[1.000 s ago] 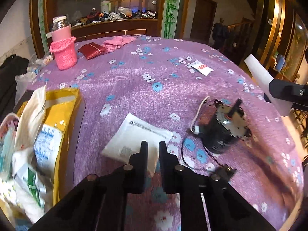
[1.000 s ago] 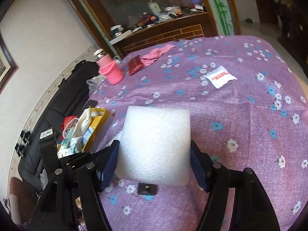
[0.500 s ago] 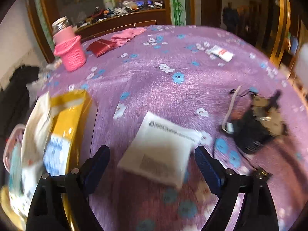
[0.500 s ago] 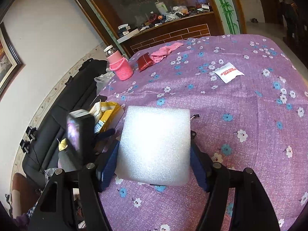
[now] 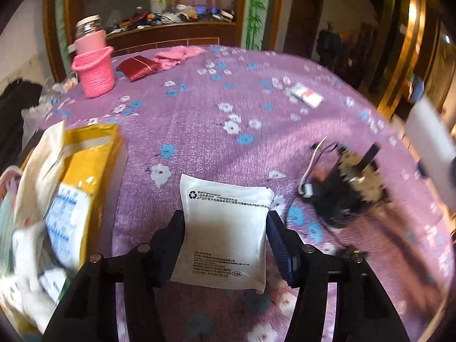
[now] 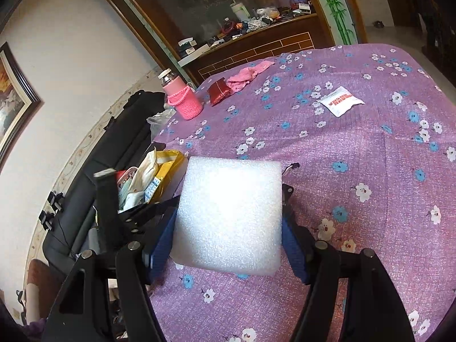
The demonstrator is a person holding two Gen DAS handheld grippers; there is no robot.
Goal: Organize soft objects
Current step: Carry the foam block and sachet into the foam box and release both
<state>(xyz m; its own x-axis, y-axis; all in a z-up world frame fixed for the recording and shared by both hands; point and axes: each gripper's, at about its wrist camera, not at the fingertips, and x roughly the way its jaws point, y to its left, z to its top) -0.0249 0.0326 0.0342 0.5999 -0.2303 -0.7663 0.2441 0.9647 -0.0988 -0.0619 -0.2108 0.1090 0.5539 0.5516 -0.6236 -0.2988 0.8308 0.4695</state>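
two grips at once. left gripper [image 5: 225,225] straddling white pouch [image 5: 225,228] on purple tablecloth [image 5: 228,131], contact with pouch edges unclear. right gripper [image 6: 228,228] clamped on foam block [image 6: 229,216], held above cloth. risks: slippery pouch sliding out, snagging black motor [image 5: 344,193] wires nearby.

Left wrist view sits low and close over the tabletop [image 5: 216,131], facing forward along its fingers [image 5: 173,236]. Right wrist view rides higher, looking down and forward. Both take in the pink bottle [image 5: 92,62] [image 6: 182,99] and the far counter [image 5: 171,32] [image 6: 256,42].
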